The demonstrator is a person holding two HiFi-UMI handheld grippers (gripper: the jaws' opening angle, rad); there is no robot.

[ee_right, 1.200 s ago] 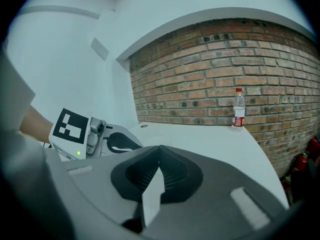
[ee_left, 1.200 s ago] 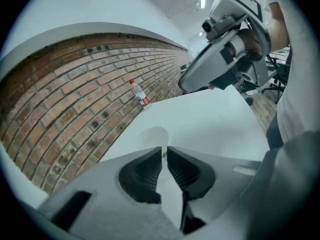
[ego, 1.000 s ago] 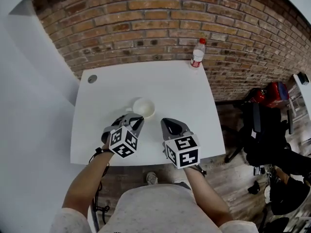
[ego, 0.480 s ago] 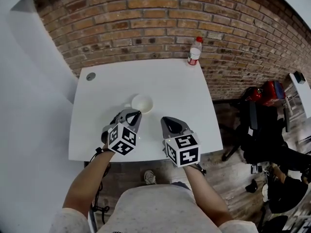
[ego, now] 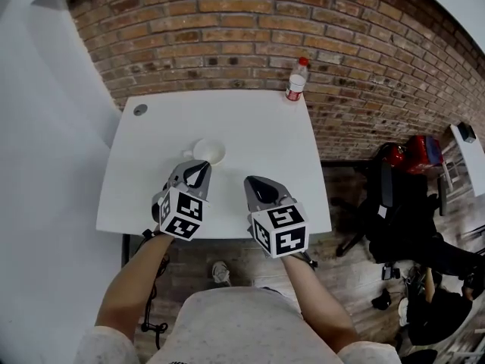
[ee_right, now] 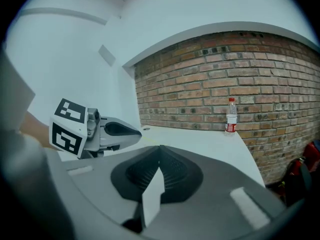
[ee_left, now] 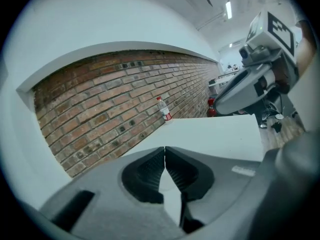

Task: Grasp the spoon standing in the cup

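Observation:
A white cup (ego: 210, 152) stands on the white table (ego: 258, 131), left of its middle. I cannot make out a spoon in it from the head view. My left gripper (ego: 202, 167) is shut and empty, its tip just at the near side of the cup. The right gripper (ego: 253, 183) is also shut and empty, to the right of the cup and nearer the front edge. In the left gripper view the jaws (ee_left: 164, 149) meet, and the right gripper (ee_left: 250, 84) shows at upper right. In the right gripper view the jaws (ee_right: 160, 149) are closed, with the left gripper (ee_right: 107, 130) at left. The cup is hidden in both gripper views.
A clear plastic bottle (ego: 295, 81) with a red cap stands at the table's far right corner, against the brick wall (ego: 227, 36). A round cable hole (ego: 140, 110) is at the far left corner. A dark chair and red bag (ego: 409, 165) stand on the floor to the right.
The head view has shifted, so the table and cup sit higher and further left in the picture. Both grippers stay shut and keep about the same place beside the cup.

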